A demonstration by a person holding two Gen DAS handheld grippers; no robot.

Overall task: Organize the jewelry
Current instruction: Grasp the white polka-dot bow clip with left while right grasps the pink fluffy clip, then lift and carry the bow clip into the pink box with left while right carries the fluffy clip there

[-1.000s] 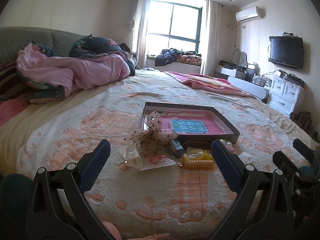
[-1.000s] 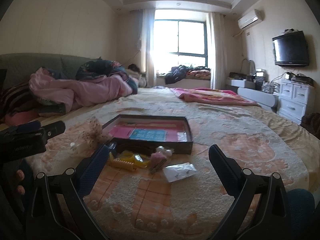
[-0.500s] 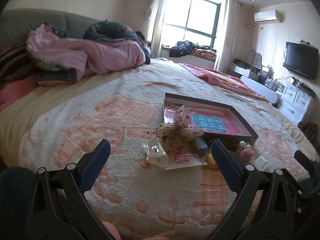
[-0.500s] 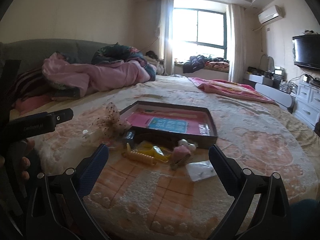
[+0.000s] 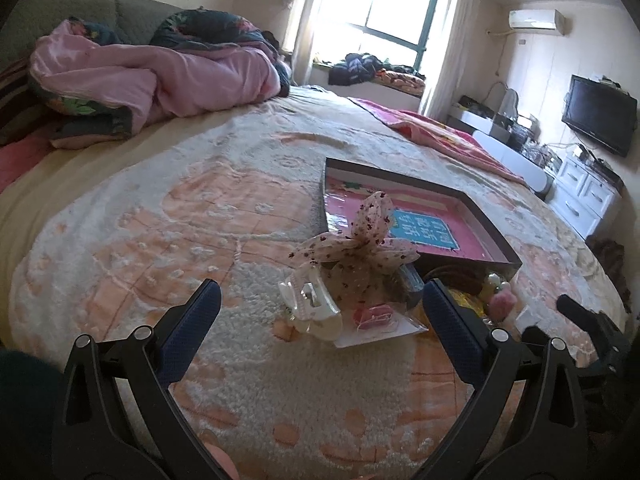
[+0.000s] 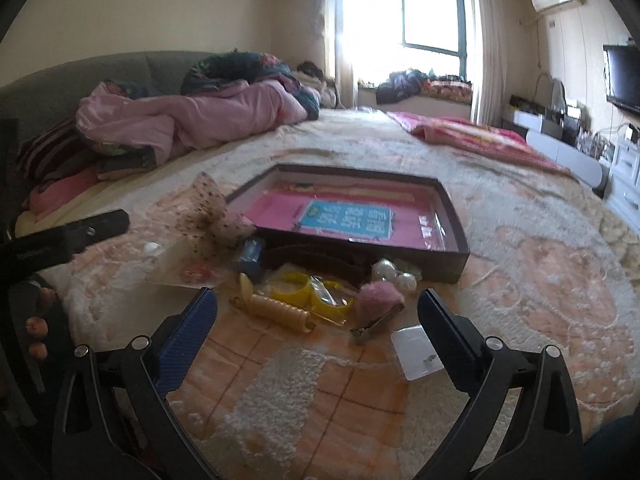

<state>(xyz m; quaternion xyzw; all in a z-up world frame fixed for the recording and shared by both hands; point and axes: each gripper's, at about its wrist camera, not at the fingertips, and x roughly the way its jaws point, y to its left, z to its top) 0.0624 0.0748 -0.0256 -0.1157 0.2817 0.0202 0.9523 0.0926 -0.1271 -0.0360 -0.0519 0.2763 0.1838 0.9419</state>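
A dark shallow box (image 5: 496,228) (image 6: 456,216) with a pink lining lies on the bed. Hair accessories are piled at its near side. These include a dotted fabric bow (image 5: 356,248) (image 6: 208,208), a clear claw clip (image 5: 312,304), a yellow comb clip (image 6: 280,312), a yellow clip (image 6: 308,290), a pink pompom clip (image 6: 380,300), pearl beads (image 6: 394,274) and a small clear packet (image 6: 416,352). My left gripper (image 5: 320,332) is open and empty just before the claw clip. My right gripper (image 6: 318,332) is open and empty just before the yellow clips.
A patterned cream and peach blanket (image 5: 180,220) covers the bed. Pink bedding (image 5: 168,76) is heaped at the far left. White drawers (image 5: 588,192) and a TV (image 5: 600,116) stand at the right wall. The other gripper shows at each view's edge (image 6: 68,236).
Both grippers have moved closer to the pile and tilted down toward it. The left view has swung left, so the box now sits to the right. Both stay open.
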